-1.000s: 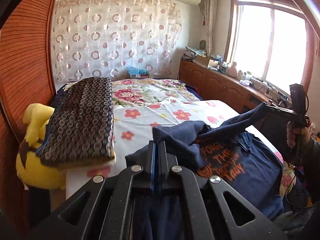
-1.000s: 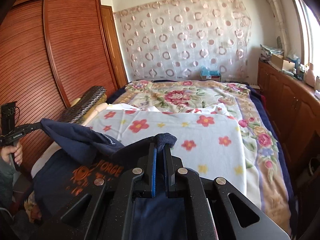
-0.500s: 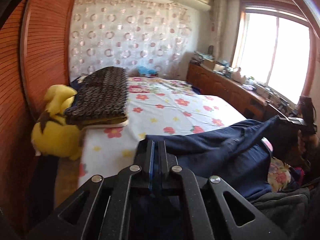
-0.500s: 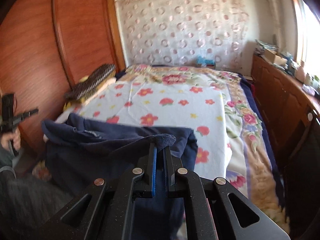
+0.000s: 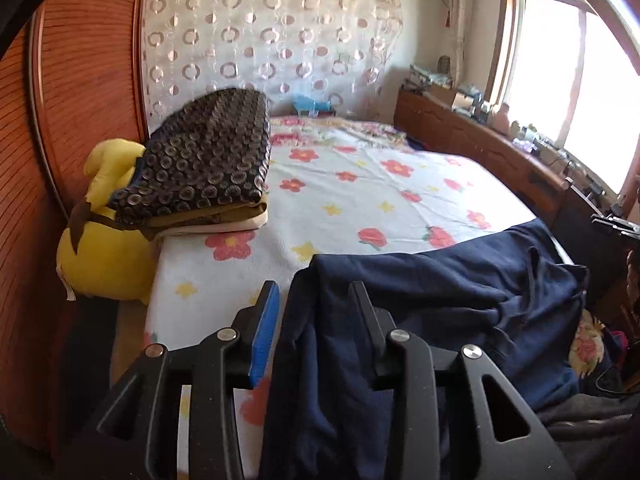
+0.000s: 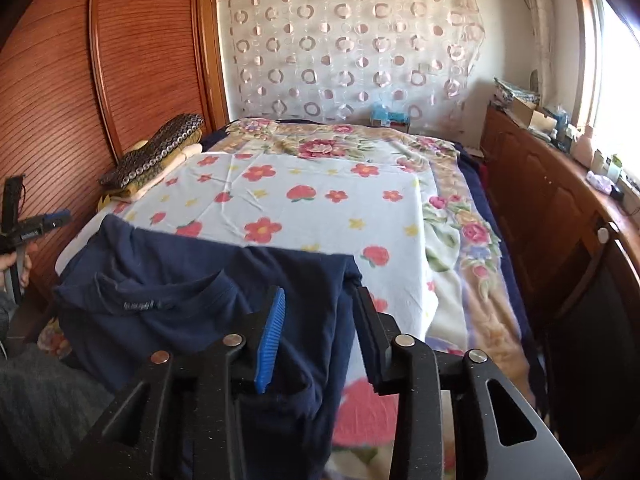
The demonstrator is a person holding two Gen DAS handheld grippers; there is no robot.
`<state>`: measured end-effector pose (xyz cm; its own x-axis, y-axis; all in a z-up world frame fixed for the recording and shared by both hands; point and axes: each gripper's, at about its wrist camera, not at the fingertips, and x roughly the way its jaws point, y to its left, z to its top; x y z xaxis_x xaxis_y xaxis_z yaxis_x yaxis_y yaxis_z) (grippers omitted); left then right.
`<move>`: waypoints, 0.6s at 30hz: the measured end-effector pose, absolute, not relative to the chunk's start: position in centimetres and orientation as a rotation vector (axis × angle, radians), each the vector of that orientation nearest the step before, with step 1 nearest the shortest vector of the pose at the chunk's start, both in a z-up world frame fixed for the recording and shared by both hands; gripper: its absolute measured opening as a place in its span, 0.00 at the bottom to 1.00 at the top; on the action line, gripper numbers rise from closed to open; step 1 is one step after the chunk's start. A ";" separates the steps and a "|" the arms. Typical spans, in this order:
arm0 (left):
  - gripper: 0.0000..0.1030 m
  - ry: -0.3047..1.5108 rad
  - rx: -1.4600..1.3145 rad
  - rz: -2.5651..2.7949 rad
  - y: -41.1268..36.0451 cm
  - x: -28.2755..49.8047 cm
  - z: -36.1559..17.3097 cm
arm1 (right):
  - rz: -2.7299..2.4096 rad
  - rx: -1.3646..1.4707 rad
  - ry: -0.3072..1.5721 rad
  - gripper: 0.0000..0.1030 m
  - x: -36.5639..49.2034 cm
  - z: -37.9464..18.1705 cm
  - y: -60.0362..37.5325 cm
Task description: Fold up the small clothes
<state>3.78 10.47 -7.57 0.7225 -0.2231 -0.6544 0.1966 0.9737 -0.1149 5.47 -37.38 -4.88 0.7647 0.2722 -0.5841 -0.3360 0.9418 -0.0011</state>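
Note:
A navy T-shirt (image 5: pixel 440 280) lies spread along the near edge of the bed, its collar and label (image 6: pixel 140 304) facing up and no print showing. My left gripper (image 5: pixel 314 300) is over the shirt's left end. Its jaws are opening, with loose cloth between them and no pad pressing on it. My right gripper (image 6: pixel 320 308) is at the shirt's right end, its jaws also opening over a fold of cloth. Each gripper also shows at the edge of the other wrist view: left gripper (image 6: pixel 60 216), right gripper (image 5: pixel 616 222).
The bed carries a white flowered sheet (image 5: pixel 360 184). A folded dark ring-patterned blanket (image 5: pixel 208 152) and a yellow plush toy (image 5: pixel 100 248) sit at its left edge by the wooden wardrobe (image 6: pixel 120 60). A low wooden cabinet (image 6: pixel 560 200) with clutter runs along the right, under the window.
Both grippers, shut on the raised shirt a second ago, have drawn it to the bed's near edge and lowered it. Their jaws have parted, and the shirt now lies with its orange print hidden.

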 end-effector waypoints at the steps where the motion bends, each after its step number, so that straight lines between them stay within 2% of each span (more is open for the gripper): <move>1: 0.36 0.741 -0.034 -0.231 10.3 4.6 -8.1 | 0.337 -0.109 0.623 0.43 6.2 -5.3 -37.3; 7: 0.36 0.821 0.003 -0.238 9.2 7.7 -10.2 | 0.326 -0.099 0.710 0.44 12.2 -9.4 -36.2; 13: 0.37 0.896 0.067 -0.219 8.2 9.2 -12.2 | 0.279 -0.105 0.771 0.45 14.8 -10.6 -35.8; 18: 0.41 0.918 0.041 -0.231 8.8 9.7 -12.8 | 0.270 -0.129 0.824 0.53 16.2 -11.5 -35.8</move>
